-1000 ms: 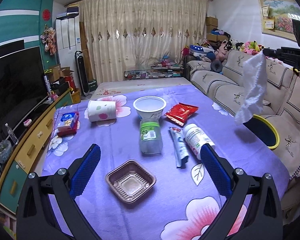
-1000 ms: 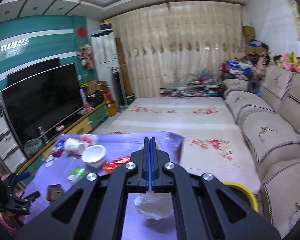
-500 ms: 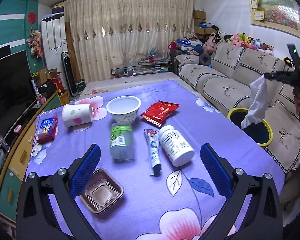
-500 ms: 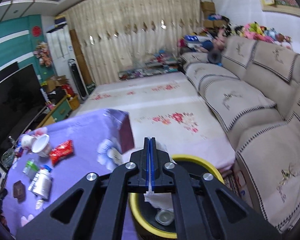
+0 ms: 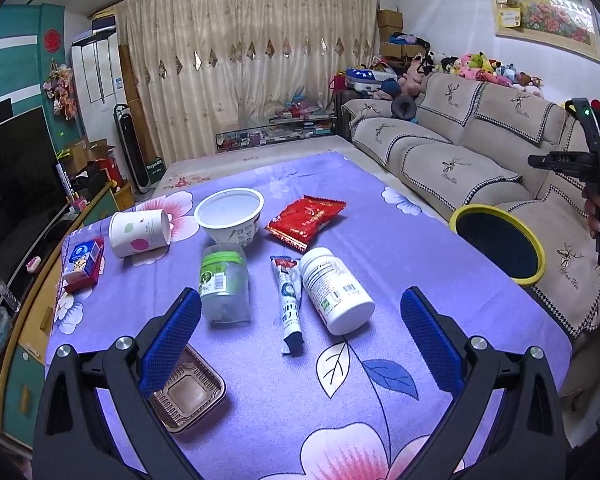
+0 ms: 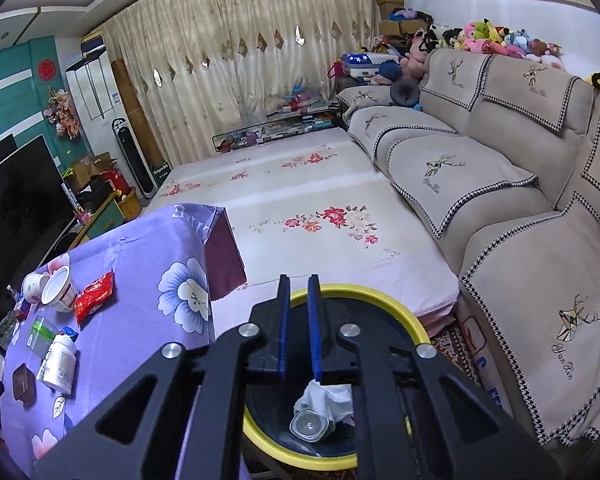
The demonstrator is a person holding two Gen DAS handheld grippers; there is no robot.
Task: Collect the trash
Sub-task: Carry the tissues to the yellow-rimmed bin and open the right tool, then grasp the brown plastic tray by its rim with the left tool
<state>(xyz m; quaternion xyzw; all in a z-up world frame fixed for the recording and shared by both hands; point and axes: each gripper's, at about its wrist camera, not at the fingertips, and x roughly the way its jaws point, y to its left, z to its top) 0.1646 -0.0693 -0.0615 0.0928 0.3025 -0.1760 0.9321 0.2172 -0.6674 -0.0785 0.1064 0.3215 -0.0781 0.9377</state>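
Note:
My left gripper is open low over the purple flowered table, with a white bottle, a toothpaste tube and a clear green-lidded jar lying between and beyond its fingers. A brown tray sits by the left finger. My right gripper hangs over the yellow-rimmed bin; its jaws are opening, a narrow gap with nothing between them. A white tissue lies inside the bin on a clear container. From the left wrist, the right gripper shows above the bin.
A white bowl, a red snack packet, a tipped paper cup and a small blue and red box lie farther back on the table. A beige sofa flanks the bin on the right. A TV cabinet runs along the left.
The tissue that hung from my right gripper now lies in the bin, and the jaws have parted slightly. The right gripper sank toward the bin. The left gripper drifted sideways over the table.

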